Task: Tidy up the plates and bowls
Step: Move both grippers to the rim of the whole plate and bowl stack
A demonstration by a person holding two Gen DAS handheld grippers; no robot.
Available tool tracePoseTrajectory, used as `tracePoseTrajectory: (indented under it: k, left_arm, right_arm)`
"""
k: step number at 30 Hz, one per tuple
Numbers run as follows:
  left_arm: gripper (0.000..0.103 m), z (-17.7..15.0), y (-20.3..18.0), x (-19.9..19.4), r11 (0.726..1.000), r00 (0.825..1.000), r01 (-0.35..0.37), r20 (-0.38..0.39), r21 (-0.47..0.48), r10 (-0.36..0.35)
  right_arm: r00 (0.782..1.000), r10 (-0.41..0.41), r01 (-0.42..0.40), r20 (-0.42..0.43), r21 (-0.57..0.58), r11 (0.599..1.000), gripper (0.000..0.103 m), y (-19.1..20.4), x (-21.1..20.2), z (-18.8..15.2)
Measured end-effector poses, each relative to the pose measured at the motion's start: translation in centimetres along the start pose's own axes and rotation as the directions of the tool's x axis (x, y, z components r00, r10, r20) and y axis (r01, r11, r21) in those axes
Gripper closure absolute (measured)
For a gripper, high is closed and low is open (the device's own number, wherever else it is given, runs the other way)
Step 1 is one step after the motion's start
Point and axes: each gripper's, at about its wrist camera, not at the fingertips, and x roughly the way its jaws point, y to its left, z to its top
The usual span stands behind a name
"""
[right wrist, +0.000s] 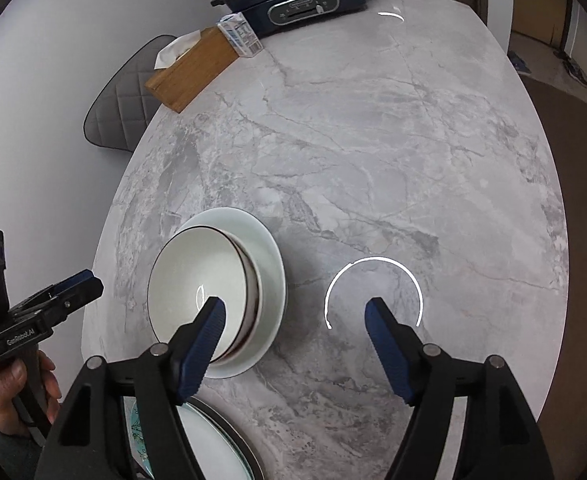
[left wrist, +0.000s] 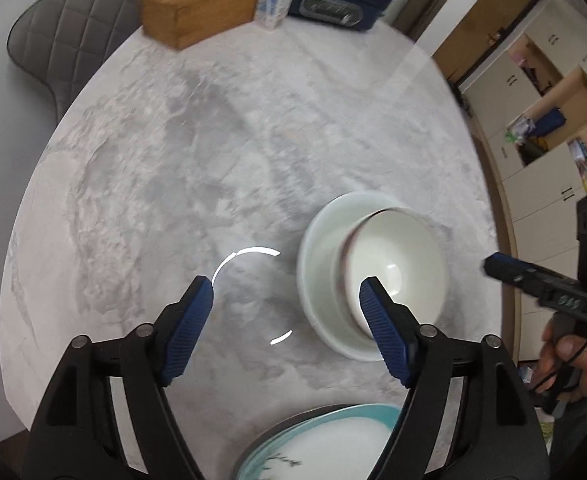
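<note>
Both grippers (left wrist: 286,294) (right wrist: 295,310) spread empty above grey marble table (right wrist: 373,140), perhaps oval; cupboards (left wrist: 541,92) beyond.

I note the round white ceramic bowl (right wrist: 203,300) sits on the white plate (right wrist: 271,276); teal-rimmed plate (left wrist: 333,440) nearer me; wooden tissue box (right wrist: 195,70) far behind.

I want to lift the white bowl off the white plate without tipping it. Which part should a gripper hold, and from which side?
Probably the rim of the white bowl, from above: one finger inside, one outside the thin wall. It stands upright and open on the white plate, whose rim blocks a low side approach. The open right gripper is nearest.
</note>
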Motion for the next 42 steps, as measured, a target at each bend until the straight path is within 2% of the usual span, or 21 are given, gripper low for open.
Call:
tracePoseTrajectory:
  k: [2, 5, 7, 10, 12, 13, 14, 21, 32, 42]
  left_arm:
    - [0.028, -0.4, 1.1, 0.8, 1.0, 1.0, -0.008, -0.018, -0.011, 0.008]
    - [0.028, -1.2, 1.9, 2.7, 0.999, 0.998, 0.019, -0.06, -0.027, -0.02]
    - [0.028, -1.6, 1.8, 3.6, 0.999, 0.996, 0.041, -0.078, -0.035, -0.044]
    - [0.028, -1.9, 1.4, 4.8, 0.999, 0.995, 0.035, -0.097, -0.019, -0.037]
    - [0.017, -1.7, 1.2, 5.6, 0.999, 0.994, 0.034, -0.101, -0.015, -0.035]
    - [0.004, -1.6, 1.3, 5.9, 0.999, 0.994, 0.034, -0.1, -0.013, -0.035]
    - [0.001, -1.5, 1.3, 6.1, 0.999, 0.995, 0.035, -0.096, -0.011, -0.035]
    - [0.001, -1.0, 2.4, 7.4, 1.0, 0.993, -0.005, -0.116, -0.007, 0.004]
    - [0.001, -0.6, 2.0, 9.0, 1.0, 0.992, 0.0, -0.125, 0.027, 0.003]
    - [0.0, 0.3, 1.3, 10.4, 0.998, 0.989, -0.031, -0.143, 0.06, 0.04]
  right_arm:
    - [1.0, 0.011, -0.011, -0.009, 0.02, 1.0, 0.025, -0.9, 0.4, -0.2]
    - [0.999, 0.037, -0.036, -0.038, 0.029, 0.999, 0.015, -1.3, 1.5, -0.5]
    - [0.997, 0.049, -0.048, -0.055, 0.03, 0.998, 0.013, -1.3, 2.3, -0.8]
    - [0.997, 0.039, -0.038, -0.069, 0.017, 0.999, 0.013, -1.3, 3.3, -1.0]
    - [0.996, 0.032, -0.031, -0.078, 0.013, 0.999, 0.013, -1.5, 3.9, -1.0]
    - [0.996, 0.025, -0.024, -0.082, 0.012, 1.0, 0.013, -1.7, 4.1, -1.0]
    - [0.996, 0.022, -0.021, -0.083, 0.017, 1.0, 0.013, -2.0, 4.2, -1.0]
    - [0.994, 0.019, -0.018, -0.103, 0.016, 1.0, 0.011, -3.1, 5.2, -1.2]
    - [0.992, 0.016, -0.02, -0.123, -0.032, 0.999, 0.012, -2.3, 6.7, -0.7]
    - [0.991, 0.007, -0.018, -0.135, -0.081, 0.997, 0.028, -1.6, 8.1, -0.2]
